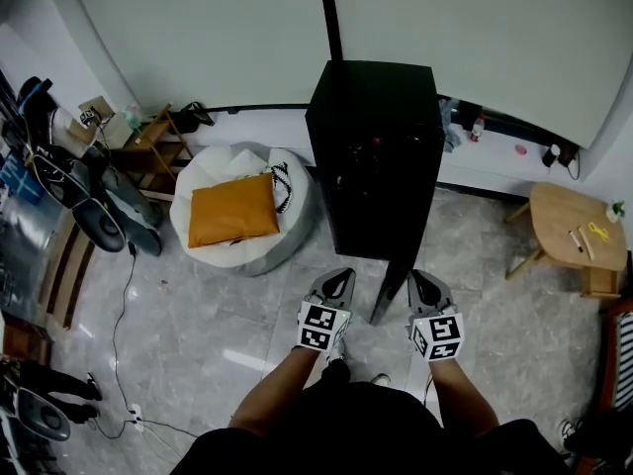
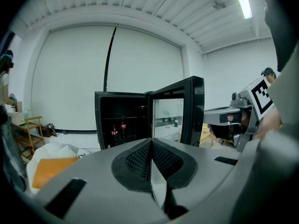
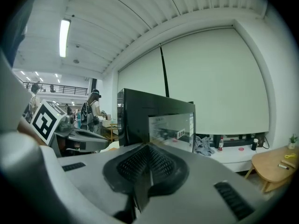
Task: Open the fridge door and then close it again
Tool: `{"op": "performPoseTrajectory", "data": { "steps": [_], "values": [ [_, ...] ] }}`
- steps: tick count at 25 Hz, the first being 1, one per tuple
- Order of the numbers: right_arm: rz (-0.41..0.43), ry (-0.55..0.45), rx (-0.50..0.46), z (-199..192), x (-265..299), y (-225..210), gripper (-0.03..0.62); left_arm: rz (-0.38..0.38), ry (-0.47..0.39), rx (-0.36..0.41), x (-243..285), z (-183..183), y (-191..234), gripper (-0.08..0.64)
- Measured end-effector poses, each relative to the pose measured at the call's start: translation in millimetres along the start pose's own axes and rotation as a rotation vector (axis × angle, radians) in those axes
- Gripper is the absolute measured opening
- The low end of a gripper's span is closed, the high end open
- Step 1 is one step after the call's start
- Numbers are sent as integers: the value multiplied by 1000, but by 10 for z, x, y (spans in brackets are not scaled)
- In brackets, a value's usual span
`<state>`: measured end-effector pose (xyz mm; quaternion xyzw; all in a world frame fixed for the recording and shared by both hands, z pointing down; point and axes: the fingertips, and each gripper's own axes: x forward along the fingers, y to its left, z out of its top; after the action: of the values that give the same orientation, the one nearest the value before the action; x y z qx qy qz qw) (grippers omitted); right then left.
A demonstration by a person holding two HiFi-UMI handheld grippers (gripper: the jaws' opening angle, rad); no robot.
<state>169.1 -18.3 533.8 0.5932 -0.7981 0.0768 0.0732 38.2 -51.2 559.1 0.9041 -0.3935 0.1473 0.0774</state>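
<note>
Both tools are closed and empty. The left gripper (image 2: pixel 152 143) shows its two ribbed pads pressed together with nothing between them, and the right gripper (image 3: pixel 148 147) looks the same in its own view. In the head view they sit side by side, low in front of the person. The free edge of the fridge door (image 1: pixel 392 287) reaches out between them, near both but, as far as I can tell, touched by neither.

The fridge (image 1: pixel 381 146) is a tall black cabinet standing against the pale wall. A white beanbag (image 1: pixel 247 253) with an orange cushion (image 1: pixel 232 211) lies to its left, and a round wooden table (image 1: pixel 574 226) stands well off to its right. The glass-fronted door is swung wide (roughly square to the cabinet). The left gripper view looks straight into the dark interior, where two red-labelled bottles (image 2: pixel 114 132) stand on a shelf.

So the opening half of the job looks done, and the closing is what remains. The right gripper sits on the door's outer side, so I judge it the better placed to push the panel back toward the cabinet. The left gripper is on the inner side and would need to clear out of the door's path first.
</note>
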Motion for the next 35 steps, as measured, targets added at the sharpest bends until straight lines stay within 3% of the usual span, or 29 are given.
{"op": "performPoseTrajectory", "data": {
  "steps": [13,27,35],
  "values": [
    [-5,-15,16,-3,72,105,18,30,-17,-5,-92,8,175,20],
    [57,-28,18,153,358,228,18,72,-22,19,-107,162,402,20],
    [87,-30,9,161,481,346,18,119,-21,-6,-191,123,632,20]
  ]
}}
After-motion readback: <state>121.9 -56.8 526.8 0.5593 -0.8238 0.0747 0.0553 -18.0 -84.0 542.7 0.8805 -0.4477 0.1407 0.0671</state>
